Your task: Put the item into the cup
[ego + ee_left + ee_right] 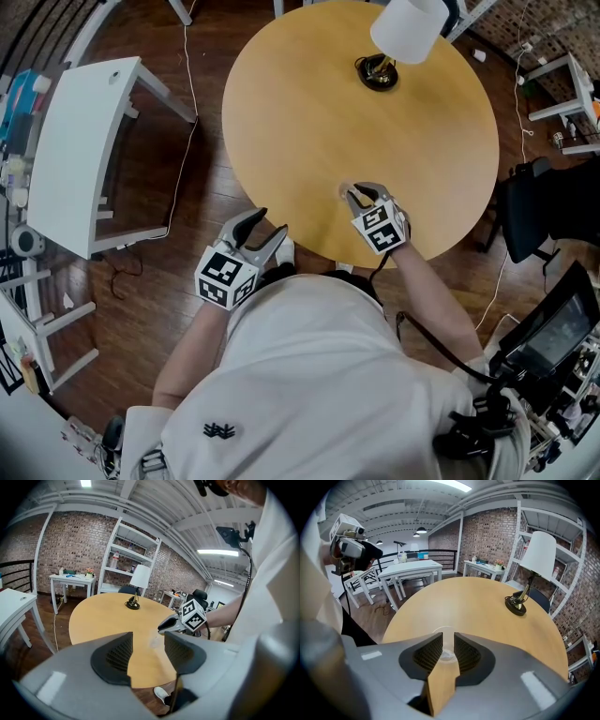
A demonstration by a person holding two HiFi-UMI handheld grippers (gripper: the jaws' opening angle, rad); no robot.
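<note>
Right fingers (434, 654) nearly together, narrow slit between. Clear cup (447, 651) shows in slit, rim reaching past left finger; whether pinched, unclear. Item itself not made out.

Right gripper (364, 194) low over near edge of round tabletop (309, 122), cup (346, 192) standing there at its tips.

Left fingers (117, 656) wide apart, nothing between. Left gripper (267, 225) off tabletop edge, over wood floor (178, 234), well apart from cup.

Lamp (408, 28) on far side of tabletop.
</note>
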